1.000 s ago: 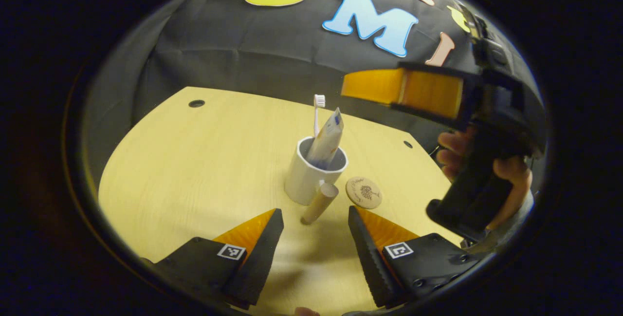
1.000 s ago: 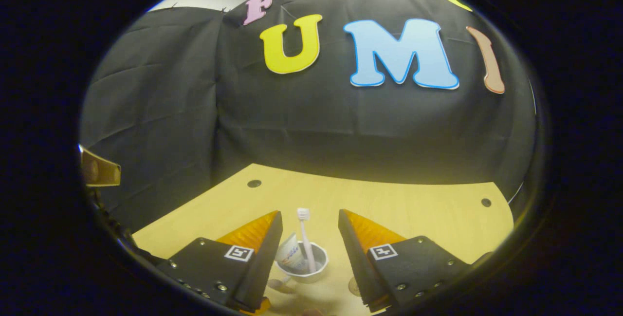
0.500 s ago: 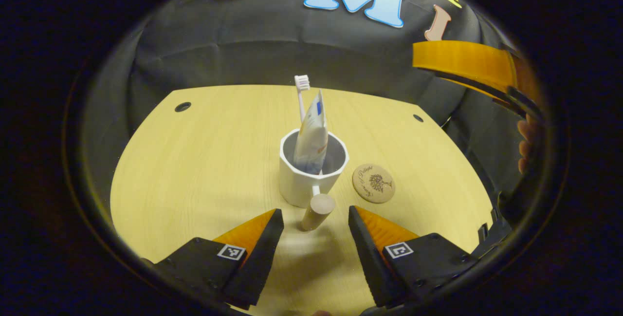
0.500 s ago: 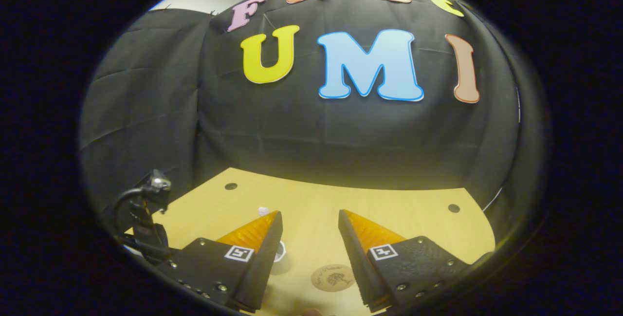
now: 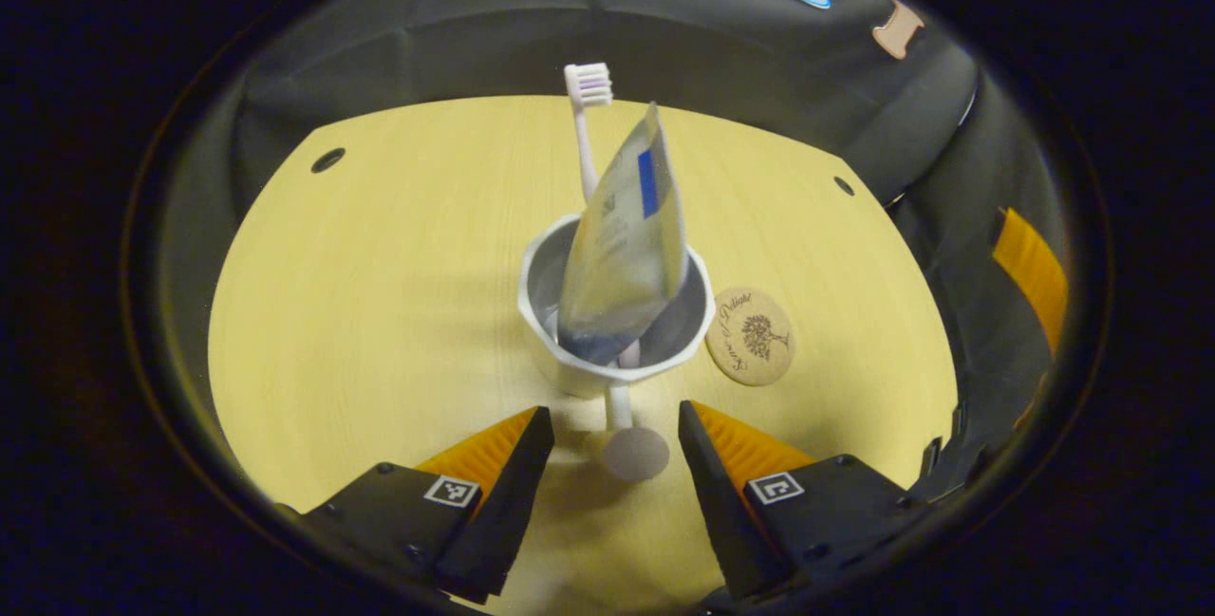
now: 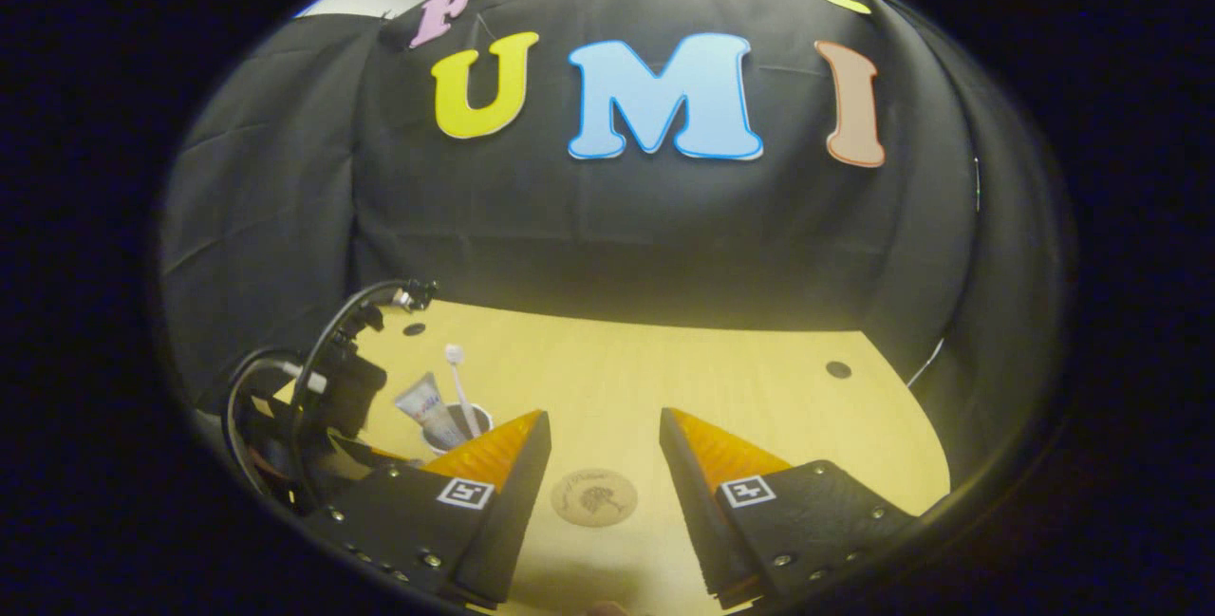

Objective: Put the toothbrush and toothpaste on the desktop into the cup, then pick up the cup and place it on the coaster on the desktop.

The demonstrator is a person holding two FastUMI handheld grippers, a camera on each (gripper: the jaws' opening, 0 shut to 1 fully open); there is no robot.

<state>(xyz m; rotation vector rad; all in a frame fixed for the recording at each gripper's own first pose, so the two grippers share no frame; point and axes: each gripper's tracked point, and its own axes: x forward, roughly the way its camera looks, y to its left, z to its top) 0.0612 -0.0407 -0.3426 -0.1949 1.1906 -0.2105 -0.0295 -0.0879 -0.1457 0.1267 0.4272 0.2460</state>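
Observation:
A white cup [image 5: 579, 364] stands mid-table with a toothpaste tube [image 5: 626, 246] and a pale toothbrush [image 5: 587, 122] upright in it. Its wooden handle [image 5: 634, 452] points at me and lies between the fingers of my left gripper [image 5: 615, 426], which is open and not touching it. A round wooden coaster [image 5: 752, 335] lies just right of the cup. In the right gripper view, my right gripper [image 6: 603, 436] is open above the coaster [image 6: 593, 496], with the cup [image 6: 454, 426], toothpaste [image 6: 427, 407] and toothbrush [image 6: 461, 386] to its left, partly hidden by a finger.
The yellow wooden table [image 5: 380, 312] has small dark holes [image 5: 327, 160] near its far corners. The left gripper's body and cables [image 6: 313, 398] rise at the left of the right gripper view. Part of the right gripper [image 5: 1030, 274] shows at the table's right edge.
My left gripper has moved in toward the cup, so the handle now lies between its fingers. My right gripper has swung right, away from the cup, over the coaster.

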